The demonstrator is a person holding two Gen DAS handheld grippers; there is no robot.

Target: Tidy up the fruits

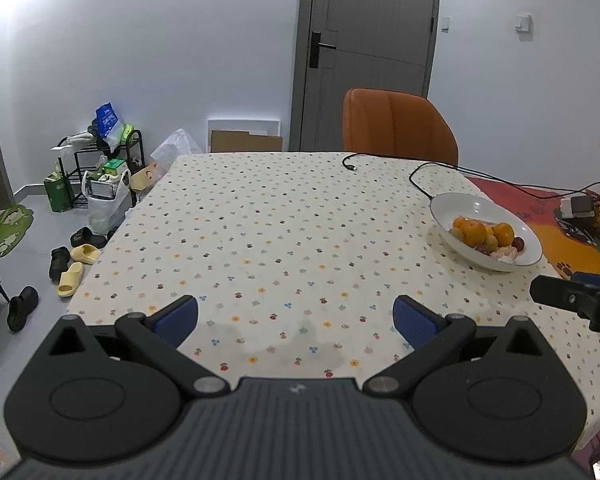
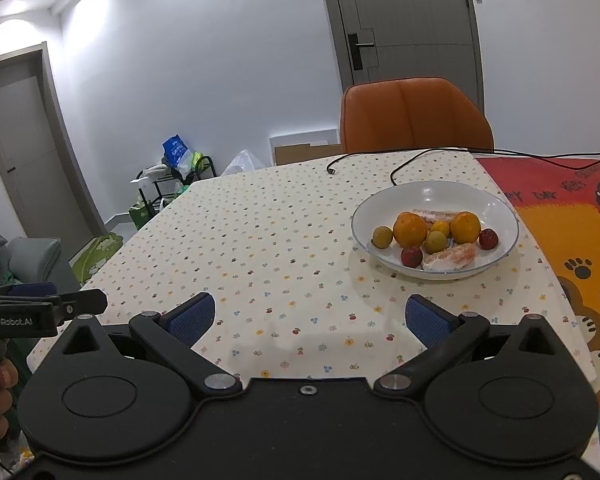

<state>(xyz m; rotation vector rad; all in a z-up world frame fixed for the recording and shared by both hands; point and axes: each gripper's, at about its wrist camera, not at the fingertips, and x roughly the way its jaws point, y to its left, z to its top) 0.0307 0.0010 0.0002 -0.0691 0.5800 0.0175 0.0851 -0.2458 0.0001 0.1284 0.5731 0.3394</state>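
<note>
Both my claws hover low over patterned surface, left claw and right claw spread wide, empty. White bowl sits ahead-right, holding oranges, small red fruit, yellow-green fruit, peeled citrus segment. I judge oranges firm, rollable: pinch across middle. Segment soft, gentle squeeze. Right view shows fruits apart; left view crowds them, adds floor clutter.

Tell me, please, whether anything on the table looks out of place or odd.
Two loose black cables trail across the tablecloth behind the fruit bowl, one ending unplugged near the far edge. The fruit all sits inside the bowl; nothing has spilled.
</note>
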